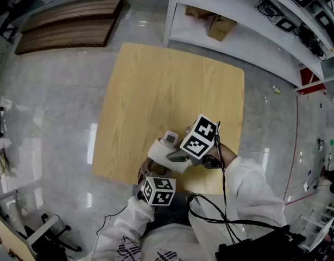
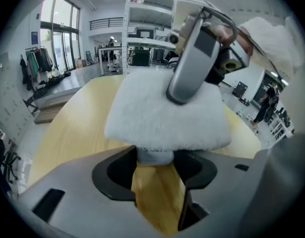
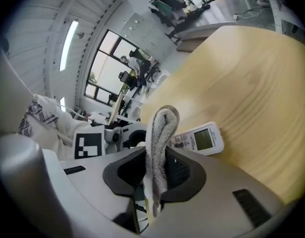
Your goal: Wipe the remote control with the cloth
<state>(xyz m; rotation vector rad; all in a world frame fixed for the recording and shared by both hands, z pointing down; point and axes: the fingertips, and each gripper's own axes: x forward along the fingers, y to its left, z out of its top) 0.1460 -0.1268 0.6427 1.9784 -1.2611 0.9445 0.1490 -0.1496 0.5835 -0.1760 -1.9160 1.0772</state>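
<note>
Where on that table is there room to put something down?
The wooden table is bare from its far edge and both side edges inward. Only the near edge is crowded, with left gripper, right gripper, remote control and cloth.

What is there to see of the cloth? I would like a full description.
The cloth is white and fluffy, like terry or microfibre, and folded double. The right gripper clamps the fold between its jaws, above the wooden table. Seen from the left gripper, it spreads over the remote control, which that gripper grips at one end; the remote's display end is uncovered.
</note>
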